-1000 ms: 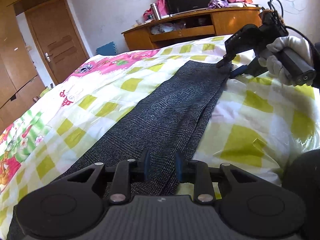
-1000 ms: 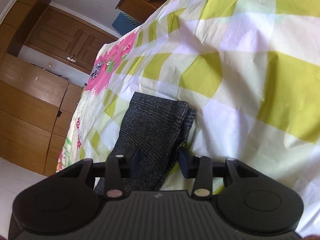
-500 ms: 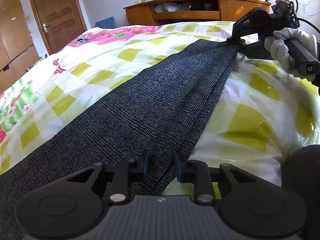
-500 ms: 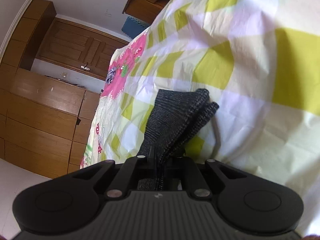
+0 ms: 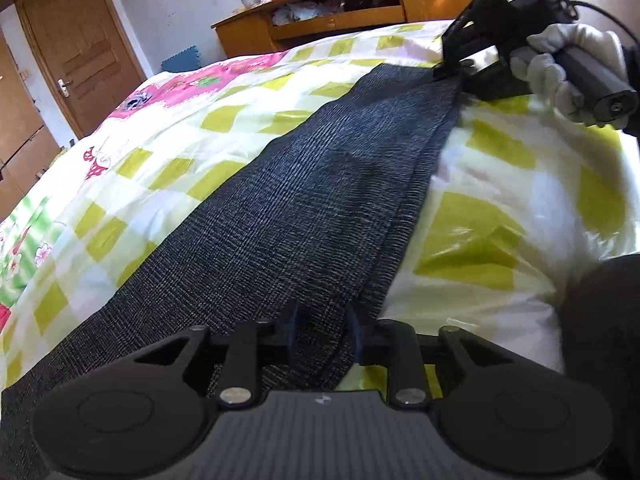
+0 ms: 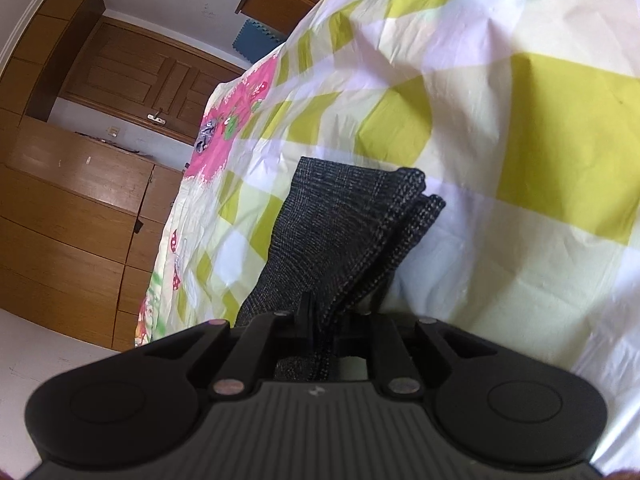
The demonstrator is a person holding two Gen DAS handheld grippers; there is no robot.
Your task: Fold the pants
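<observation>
Black and right under your view, your left gripper (image 5: 322, 330) has its two fingers a little apart, with the grey checked pants (image 5: 312, 208) between them; you cannot tell if the pads press the cloth. The pants lie long and flat on the bed cover (image 5: 500, 184) with its yellow squares. At the far end your right gripper (image 5: 450, 70), in your gloved hand (image 5: 560, 66), pinches the leg ends. In the right wrist view, the right gripper's (image 6: 320, 326) fingers are squeezed on the bunched cloth (image 6: 344, 224); its jaws have just eased slightly. Behind stand a wooden shelf (image 5: 360, 8) and a door (image 5: 76, 56).
</observation>
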